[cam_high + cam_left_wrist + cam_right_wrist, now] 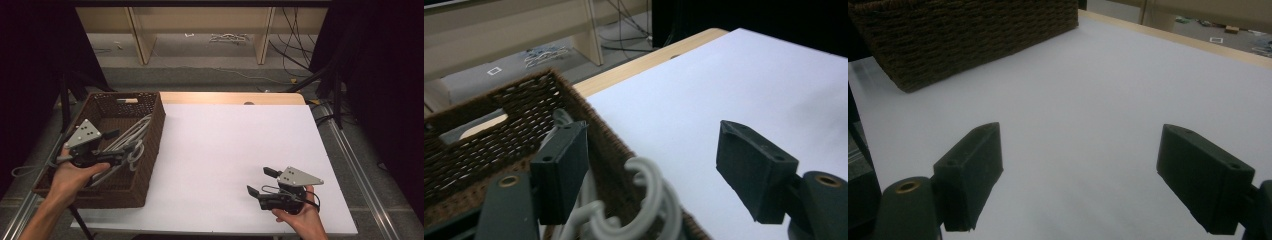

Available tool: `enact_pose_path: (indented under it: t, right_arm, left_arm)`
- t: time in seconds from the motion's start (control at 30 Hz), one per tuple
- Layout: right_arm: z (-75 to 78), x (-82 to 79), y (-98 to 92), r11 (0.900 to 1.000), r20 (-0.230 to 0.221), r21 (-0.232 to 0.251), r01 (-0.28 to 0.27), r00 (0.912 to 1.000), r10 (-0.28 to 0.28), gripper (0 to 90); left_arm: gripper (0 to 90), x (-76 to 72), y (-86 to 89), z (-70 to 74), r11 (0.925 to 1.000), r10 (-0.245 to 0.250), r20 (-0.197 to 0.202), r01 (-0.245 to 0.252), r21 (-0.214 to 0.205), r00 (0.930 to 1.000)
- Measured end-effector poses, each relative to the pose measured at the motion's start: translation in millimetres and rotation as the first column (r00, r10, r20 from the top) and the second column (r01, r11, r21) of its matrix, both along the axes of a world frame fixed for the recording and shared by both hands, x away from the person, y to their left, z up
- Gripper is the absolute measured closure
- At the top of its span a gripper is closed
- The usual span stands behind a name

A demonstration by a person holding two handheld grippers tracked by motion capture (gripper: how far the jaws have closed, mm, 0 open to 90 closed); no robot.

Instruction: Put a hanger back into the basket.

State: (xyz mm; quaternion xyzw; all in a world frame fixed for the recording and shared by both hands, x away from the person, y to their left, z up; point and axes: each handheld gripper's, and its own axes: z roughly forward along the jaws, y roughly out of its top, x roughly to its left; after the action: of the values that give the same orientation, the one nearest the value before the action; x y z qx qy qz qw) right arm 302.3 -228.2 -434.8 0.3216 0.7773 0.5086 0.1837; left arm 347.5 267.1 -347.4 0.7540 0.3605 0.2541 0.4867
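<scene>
light: even, from above, dim dark edges | glare: none on white table [235,150] | focus: soft; near tongs blurred

No lettering, label, brand mark or number can be read anywhere in these views. The wicker basket [150,145] and the white bench [240,160] carry no legible print. The grey plates on the tools show bare holes.

High view overhead facing forward, gripper views close and low, all sharing wicker basket [150,145].
</scene>
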Motion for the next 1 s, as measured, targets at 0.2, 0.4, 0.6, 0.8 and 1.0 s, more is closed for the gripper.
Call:
enact_pose_path:
  t: [0.2,0.4,0.6,0.8,1.0]
  right_arm:
    - [1.3,-1.0,-0.7,0.9999,-0.006,-0.009,0.005,1.0000,-0.005,19.5]
    - [0.4,-1.1,-1.2,1.0000,-0.034,0.003,0.009,0.9994,-0.009,19.4]
    - [-0.1,-1.1,-0.4,0.9999,-0.033,0.011,0.008,0.9994,-0.008,19.3]
    - [-0.5,-1.4,-0.2,1.0000,-0.043,0.000,0.006,0.9991,-0.006,19.2]
    - [-1.3,-1.5,0.6,1.0000,-0.036,0.005,0.008,0.9993,-0.008,18.9]
  left_arm:
    - [26.7,-8.5,-16.4,0.6,0.9973,-0.033,0.054,0.037,-0.064,0.9980]
    - [22.8,-16.9,-34.1,-5.5,0.9928,-0.069,0.075,0.076,-0.093,0.9948]
    - [19.0,-20.8,-47.3,-11.8,0.9876,-0.084,0.073,0.093,-0.126,0.9938]
    - [17.0,-25.1,-60.9,-19.9,0.9804,-0.115,0.066,0.124,-0.154,0.9912]
    - [17.0,-29.4,-71.1,-28.5,0.9756,-0.135,0.073,0.146,-0.164,0.9881]
